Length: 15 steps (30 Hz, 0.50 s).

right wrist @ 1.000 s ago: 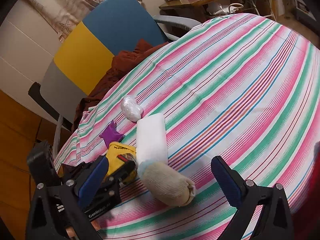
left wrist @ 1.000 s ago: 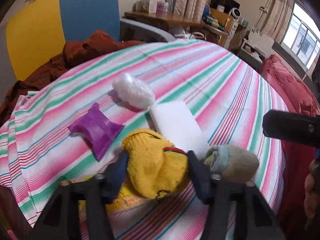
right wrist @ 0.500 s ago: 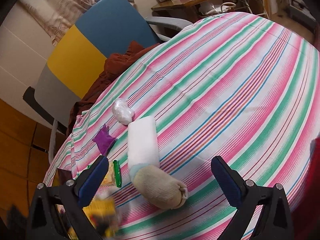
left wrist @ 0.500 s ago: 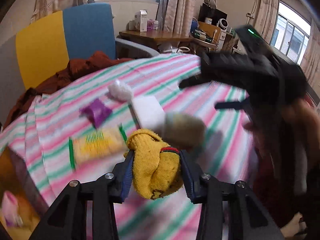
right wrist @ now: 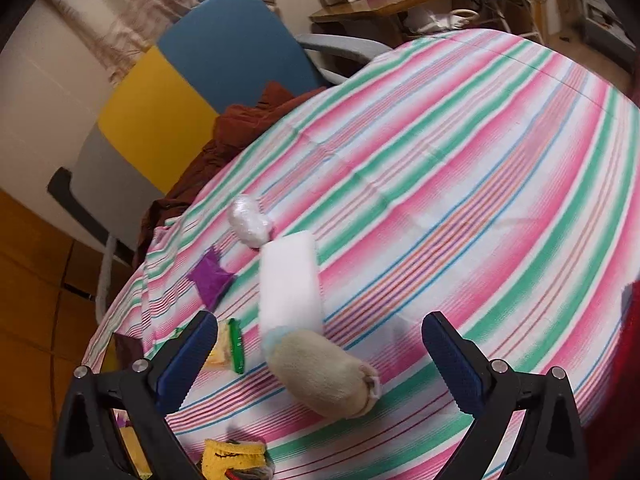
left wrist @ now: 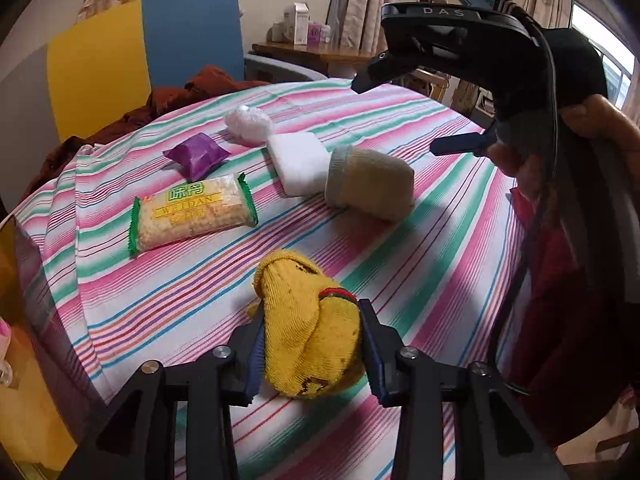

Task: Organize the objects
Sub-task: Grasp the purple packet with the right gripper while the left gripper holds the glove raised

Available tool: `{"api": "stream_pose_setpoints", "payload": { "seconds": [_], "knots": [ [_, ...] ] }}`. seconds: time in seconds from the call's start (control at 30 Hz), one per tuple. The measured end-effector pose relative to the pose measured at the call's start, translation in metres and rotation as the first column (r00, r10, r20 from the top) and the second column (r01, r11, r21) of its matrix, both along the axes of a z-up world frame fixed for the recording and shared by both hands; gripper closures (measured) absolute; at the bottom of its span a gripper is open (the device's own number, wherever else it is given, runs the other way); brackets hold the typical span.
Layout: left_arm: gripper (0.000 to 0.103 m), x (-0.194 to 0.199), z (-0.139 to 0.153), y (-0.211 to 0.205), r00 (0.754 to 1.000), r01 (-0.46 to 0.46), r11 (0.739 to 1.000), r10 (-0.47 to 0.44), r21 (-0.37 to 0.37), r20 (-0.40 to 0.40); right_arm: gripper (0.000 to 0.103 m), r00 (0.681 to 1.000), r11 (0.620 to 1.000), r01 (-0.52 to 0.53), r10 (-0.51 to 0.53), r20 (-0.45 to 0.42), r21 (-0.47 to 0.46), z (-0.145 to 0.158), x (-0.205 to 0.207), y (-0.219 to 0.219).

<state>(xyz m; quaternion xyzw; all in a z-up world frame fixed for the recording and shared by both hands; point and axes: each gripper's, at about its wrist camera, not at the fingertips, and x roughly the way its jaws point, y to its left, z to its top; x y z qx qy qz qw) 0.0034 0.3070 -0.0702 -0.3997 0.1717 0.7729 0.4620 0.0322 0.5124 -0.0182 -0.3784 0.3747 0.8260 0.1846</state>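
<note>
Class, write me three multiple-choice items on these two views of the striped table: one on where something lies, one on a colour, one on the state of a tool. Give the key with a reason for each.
1. Where does the beige sock roll lie?
A. against the end of the white block
B. on the chair
C. on top of the snack packet

2. What colour is the small crinkled packet?
A. red
B. purple
C. black

3. What is the left tool doing?
A. hanging open
B. clamped on the yellow sock roll
C. clamped on the white block

Key: 1 A, the two touch end to end; 2 B, plainly purple foil; 3 B, both fingers press its sides. The right tool is open.
</note>
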Motion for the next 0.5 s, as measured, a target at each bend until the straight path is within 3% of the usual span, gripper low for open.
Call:
{"api": "stream_pose_setpoints", "payload": {
  "seconds": [0.27,0.43,0.5],
  "knots": [
    [0.063,0.018,-0.004,-0.035,0.999,0.026,0.998,-0.025,0.054,-0.023,0.000,0.974,0.974,-0.225,0.225,-0.022,-0.007,0.003,-0.024,-0.035],
    [0.063,0.016,-0.008,-0.039,1.000,0.026,0.995,-0.025,0.093,-0.010,0.002,0.914,0.909,-0.404,0.404,0.030,0.103,0.017,-0.058,-0.067],
    [0.063,0.016,-0.010,-0.040,1.000,0.027,0.994,-0.026,0.106,-0.010,0.008,0.891,0.882,-0.454,0.450,0.059,0.128,0.018,-0.076,-0.074]
  ]
}}
